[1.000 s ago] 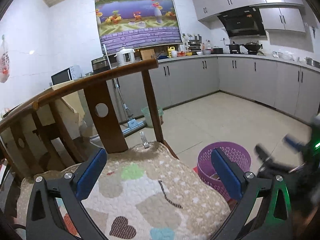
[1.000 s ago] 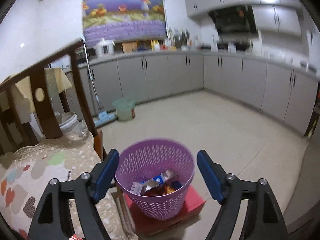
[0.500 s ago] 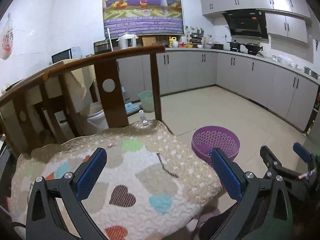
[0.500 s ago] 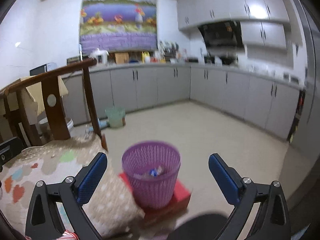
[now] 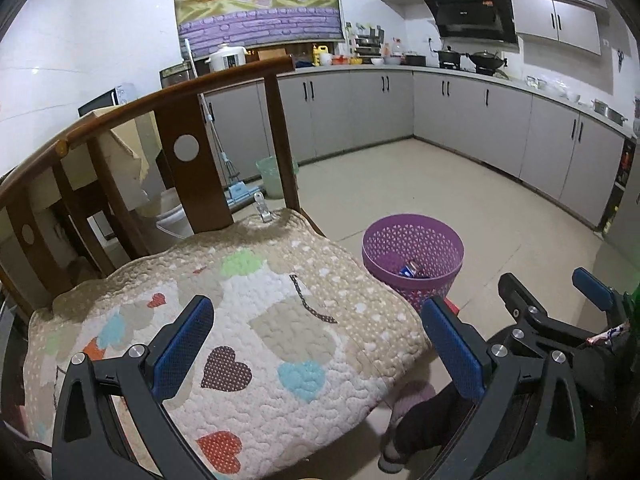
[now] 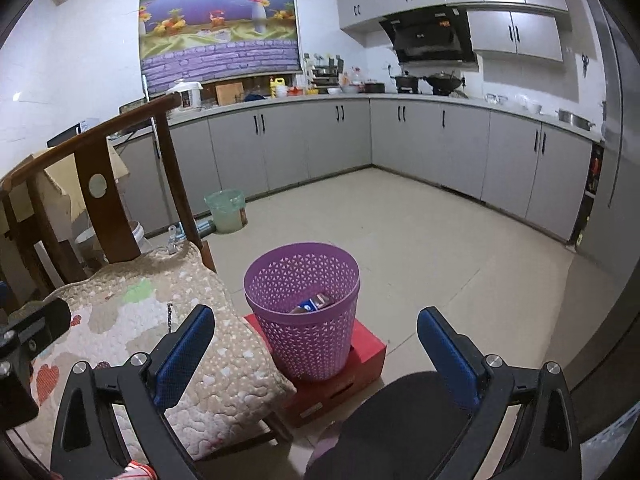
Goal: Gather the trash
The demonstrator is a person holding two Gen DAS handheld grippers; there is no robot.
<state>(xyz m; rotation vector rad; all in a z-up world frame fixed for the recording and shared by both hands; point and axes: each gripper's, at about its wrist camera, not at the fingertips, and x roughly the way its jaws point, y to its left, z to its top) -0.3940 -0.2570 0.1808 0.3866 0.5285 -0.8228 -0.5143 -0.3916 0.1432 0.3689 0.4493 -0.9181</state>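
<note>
I see one purple basket (image 6: 302, 320) on one red box (image 6: 360, 364), trash inside, both my grippers, left gripper (image 5: 316, 344) and right gripper (image 6: 316, 354), wide open and empty, clear floor (image 6: 420, 240) beyond

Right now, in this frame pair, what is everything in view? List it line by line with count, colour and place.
wastebasket: one, purple lattice plastic, on the floor beside the chair, standing on the red box
carton: one, blue and brown, lying inside the wastebasket
red box: one, red, flat under the wastebasket
chair: one, dark wood, left of the wastebasket
seat cushion: one, beige quilt with coloured hearts, on the chair seat
green bin: one, pale green, by the far cabinets
mop: one, leaning on the cabinets behind the chair
rice cooker: one, white, on the counter
left gripper: jaws open, empty, over the cushion
right gripper: jaws open, empty, facing the wastebasket
</note>
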